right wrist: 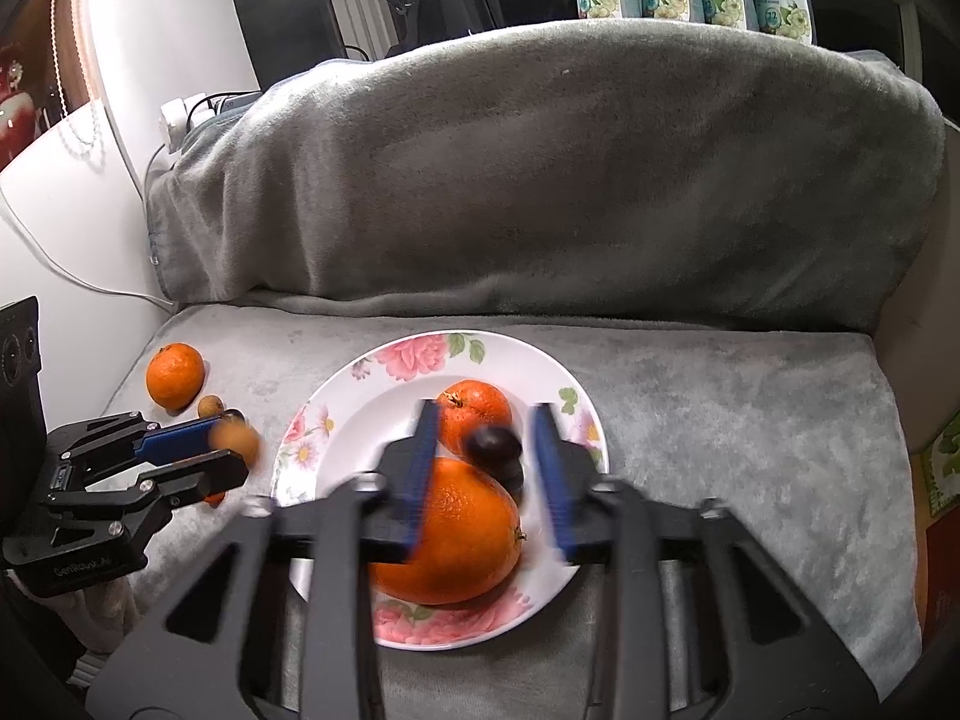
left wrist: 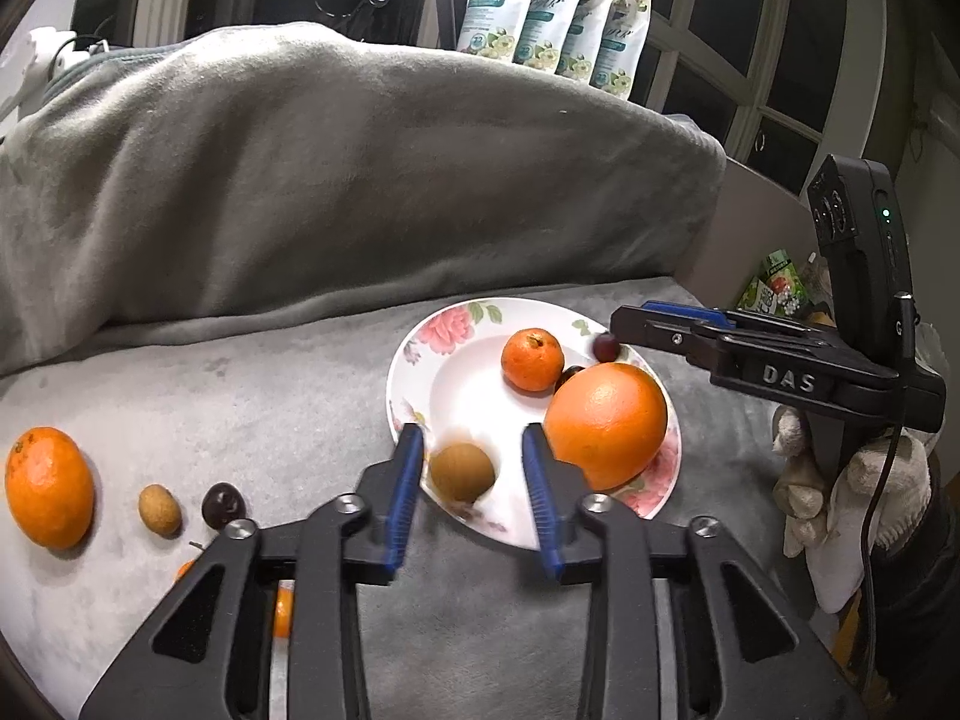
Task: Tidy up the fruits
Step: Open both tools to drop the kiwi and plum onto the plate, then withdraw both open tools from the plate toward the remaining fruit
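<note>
While some fruit already sits on the flowered plate, the job looks about half done. On the plate are a big orange, a small orange, a dark cherry and one more small dark fruit by the far rim.

The left gripper hangs over the near edge of the plate. Its blue fingers are spread wide apart, and a small brown fruit lies between them. It looks blurry, and I cannot tell if it is touching the plate or dropping onto it. The fingers are not squeezing it.

The right gripper is over the middle of the plate. Its fingers are spread wide too and hold nothing. The cherry sits between them, just beside the big orange.

Left on the gray sofa cushion are a medium orange, another brown fruit and a dark cherry, in a row, well apart from the plate. A bit of something orange peeks out under the left gripper. These still need to go on the plate, I think.

The brown fruit between the fingers is nearly round, so it has no clear long side. The one on the cushion is a bit egg-shaped, with its long side running up and down in the left view.
</note>
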`<state>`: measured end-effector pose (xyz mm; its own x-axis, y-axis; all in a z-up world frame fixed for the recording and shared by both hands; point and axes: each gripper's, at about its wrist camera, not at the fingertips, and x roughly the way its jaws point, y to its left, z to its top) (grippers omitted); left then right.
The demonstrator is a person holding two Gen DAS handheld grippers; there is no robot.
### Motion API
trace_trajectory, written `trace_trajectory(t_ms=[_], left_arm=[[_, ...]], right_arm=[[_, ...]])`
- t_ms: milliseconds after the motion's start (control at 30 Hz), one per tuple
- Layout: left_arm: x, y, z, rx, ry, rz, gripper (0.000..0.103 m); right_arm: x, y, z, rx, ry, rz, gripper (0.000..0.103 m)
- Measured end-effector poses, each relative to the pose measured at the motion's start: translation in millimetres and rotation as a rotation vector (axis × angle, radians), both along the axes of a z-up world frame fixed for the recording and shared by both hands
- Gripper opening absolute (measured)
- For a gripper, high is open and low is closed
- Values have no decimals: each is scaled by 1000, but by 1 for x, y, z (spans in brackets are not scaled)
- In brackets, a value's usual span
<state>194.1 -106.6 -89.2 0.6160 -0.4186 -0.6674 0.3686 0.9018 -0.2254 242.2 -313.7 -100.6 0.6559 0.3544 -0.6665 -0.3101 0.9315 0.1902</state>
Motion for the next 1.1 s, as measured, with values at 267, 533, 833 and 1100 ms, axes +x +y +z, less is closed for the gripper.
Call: trace_trajectory(t_ms=[267,533,833,1100], left_arm=[[-2,-2,5,1,-22,-7,56],[-6,-8,8,30,-36,-12,77],[-9,-4,11,29,-35,13,77],[-15,4,16,34,-49,32,77]], right_arm=[[-6,2,9,-1,-31,-5,72],[-10,2,16,4,-54,-20,90],[-14,7,20,0,-59,-7,91],[-17,13,27,1,-70,-4,91]])
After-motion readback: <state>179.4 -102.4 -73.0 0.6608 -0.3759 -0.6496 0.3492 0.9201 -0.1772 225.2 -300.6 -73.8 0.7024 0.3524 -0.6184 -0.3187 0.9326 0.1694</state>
